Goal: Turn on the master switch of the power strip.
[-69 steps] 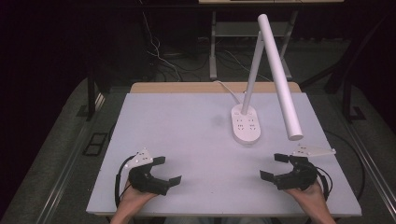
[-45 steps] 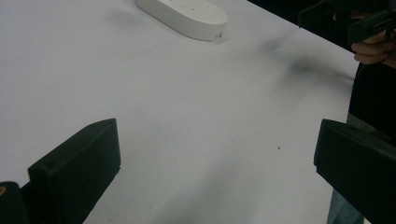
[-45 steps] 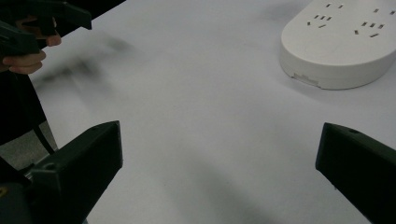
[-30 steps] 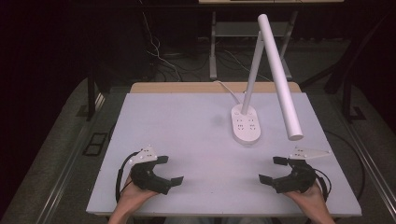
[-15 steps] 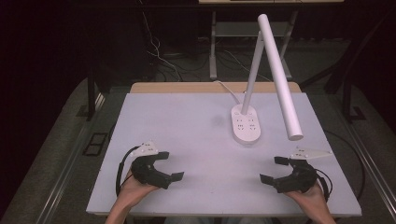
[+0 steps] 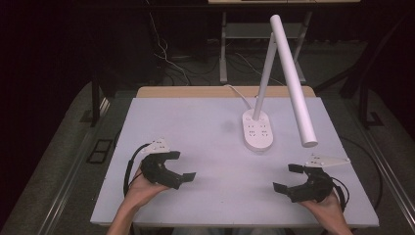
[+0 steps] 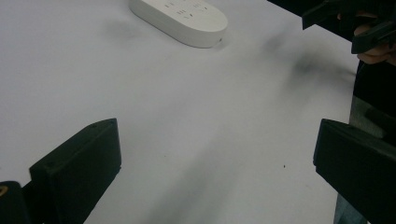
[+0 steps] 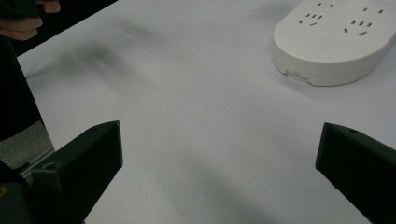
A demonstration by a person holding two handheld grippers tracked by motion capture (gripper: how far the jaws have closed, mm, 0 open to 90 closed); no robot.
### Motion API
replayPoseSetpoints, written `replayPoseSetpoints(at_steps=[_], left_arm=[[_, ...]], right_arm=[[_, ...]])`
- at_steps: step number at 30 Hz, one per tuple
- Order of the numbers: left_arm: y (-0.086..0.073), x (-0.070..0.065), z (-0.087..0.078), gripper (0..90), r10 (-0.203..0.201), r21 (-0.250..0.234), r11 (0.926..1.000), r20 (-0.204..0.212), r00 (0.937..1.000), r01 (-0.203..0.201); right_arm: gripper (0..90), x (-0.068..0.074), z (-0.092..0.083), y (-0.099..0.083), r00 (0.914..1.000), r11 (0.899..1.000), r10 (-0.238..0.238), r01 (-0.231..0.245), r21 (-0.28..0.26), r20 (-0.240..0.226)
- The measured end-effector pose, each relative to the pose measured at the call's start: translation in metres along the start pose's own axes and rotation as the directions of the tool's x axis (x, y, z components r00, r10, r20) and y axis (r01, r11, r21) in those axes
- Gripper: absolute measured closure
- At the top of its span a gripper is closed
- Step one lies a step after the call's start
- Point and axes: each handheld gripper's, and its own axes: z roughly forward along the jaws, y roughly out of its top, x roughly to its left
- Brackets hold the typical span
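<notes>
Both grippers are spread, holding nothing, near the white oval power-strip lamp base [image 6: 258, 130]; the left gripper [image 6: 177, 166] has edged toward it, perhaps starting an approach.

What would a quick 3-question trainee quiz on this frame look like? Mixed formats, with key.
1. True or false: the left gripper is shut on the lamp's base.
2. Multiple choice: the white desk lamp stands on a base that carries
A) power sockets
B) a dial
C) a screen
3. Fill in: both grippers are held low over the white table, near its ____ edge, closest to the person.

Key
1. False. Its jaws stand wide apart with nothing between them, and so do those of the right gripper.
2. A. Socket slots show on the base in both gripper views.
3. Near. The lamp stands farther back, right of centre.
</notes>
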Motion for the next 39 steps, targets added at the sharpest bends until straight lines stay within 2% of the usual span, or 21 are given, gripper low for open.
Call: replayPoseSetpoints(at_steps=[10, 27, 39], left_arm=[[0.016, 0.003, 0.006, 0.0, 0.011, 0.016, 0.9998, 0.011, 0.9999, -0.011], [0.044, 0.015, 0.023, 0.0, 0.038, 0.049, 0.9980, 0.019, 0.9991, -0.039], [0.060, 0.021, 0.033, 0.7, 0.045, 0.052, 0.9976, 0.031, 0.9985, -0.046]], right_arm=[[0.0, 0.000, -0.001, 0.000, 1.0000, 1.000, 0.002, -0.002, 0.000, 0.000], [0.1, 0.000, 0.000, -0.001, 1.0000, 1.000, 0.002, -0.002, 0.005, 0.002], [0.0, 0.001, -0.001, -0.001, 1.0000, 1.000, 0.003, -0.003, 0.001, 0.006]])
